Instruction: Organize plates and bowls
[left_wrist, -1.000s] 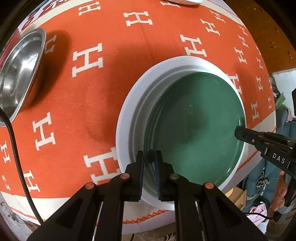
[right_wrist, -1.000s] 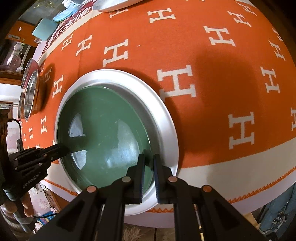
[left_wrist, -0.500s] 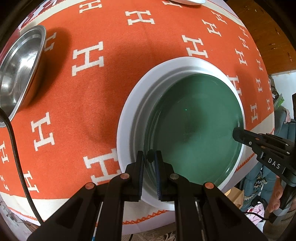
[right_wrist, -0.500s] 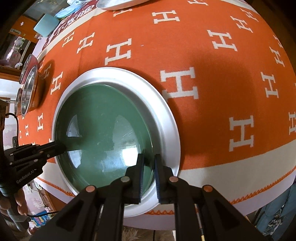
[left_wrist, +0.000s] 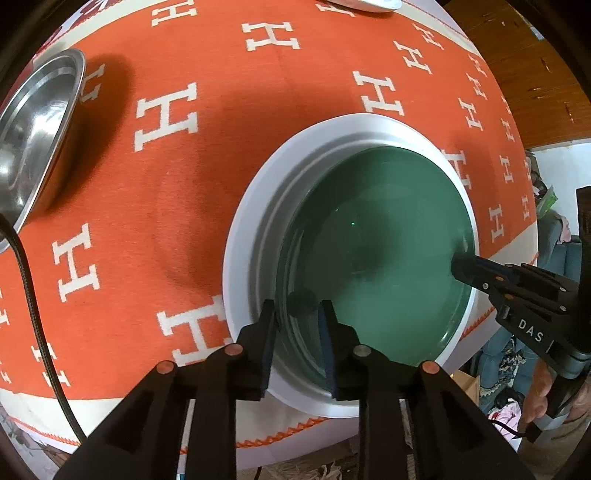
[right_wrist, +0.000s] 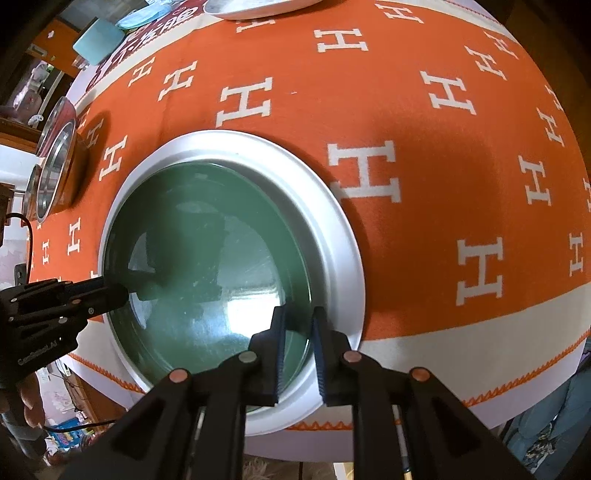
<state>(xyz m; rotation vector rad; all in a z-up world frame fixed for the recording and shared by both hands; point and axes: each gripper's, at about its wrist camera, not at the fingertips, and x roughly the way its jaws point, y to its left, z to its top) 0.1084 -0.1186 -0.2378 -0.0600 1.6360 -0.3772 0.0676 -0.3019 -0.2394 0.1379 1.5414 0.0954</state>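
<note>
A green glass plate (left_wrist: 376, 251) lies inside a larger white plate (left_wrist: 255, 214) on the orange tablecloth. My left gripper (left_wrist: 297, 314) straddles the green plate's left rim with its jaws slightly parted, loose around it. My right gripper (right_wrist: 297, 317) straddles the green plate's right rim (right_wrist: 207, 258), its jaws also slightly parted. Each gripper shows in the other's view, the right one (left_wrist: 458, 264) at the plate's right edge and the left one (right_wrist: 122, 291) at its left edge. The white plate also shows in the right wrist view (right_wrist: 332, 206).
A steel bowl (left_wrist: 29, 133) stands on the cloth at the far left, seen too in the right wrist view (right_wrist: 55, 162). A white dish (right_wrist: 258, 5) lies at the far edge. The table's front edge runs just under the plates. A black cable (left_wrist: 33, 302) hangs at the left.
Both grippers' jaws have parted a little around the green plate's rim. The green plate has settled into the white plate.
</note>
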